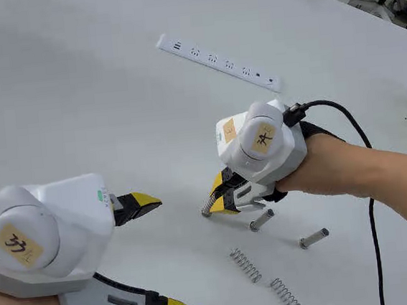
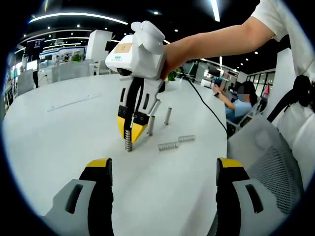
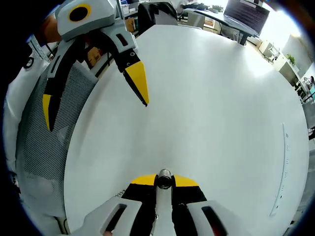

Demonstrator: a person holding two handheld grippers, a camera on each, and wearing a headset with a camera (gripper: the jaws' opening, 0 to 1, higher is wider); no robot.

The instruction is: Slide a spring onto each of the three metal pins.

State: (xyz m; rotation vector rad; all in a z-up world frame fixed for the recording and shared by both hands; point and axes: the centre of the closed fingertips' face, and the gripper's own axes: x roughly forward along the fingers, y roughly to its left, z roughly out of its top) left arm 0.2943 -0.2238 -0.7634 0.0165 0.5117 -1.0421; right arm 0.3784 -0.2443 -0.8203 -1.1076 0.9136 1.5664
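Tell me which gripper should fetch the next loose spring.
Left, probably: the left gripper is open and empty, with the loose springs nearby; the right gripper is shut on a spring.

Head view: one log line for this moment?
right gripper: shut on spring, upright on table | left gripper: open | loose springs: two | bare pins: two

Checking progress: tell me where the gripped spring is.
Head view, centre: the spring sticks out of the right gripper's tips, left of two bare pins.

R gripper (image 2: 133, 132) clamps spring (image 2: 128, 143) upright on table (image 2: 59, 132).
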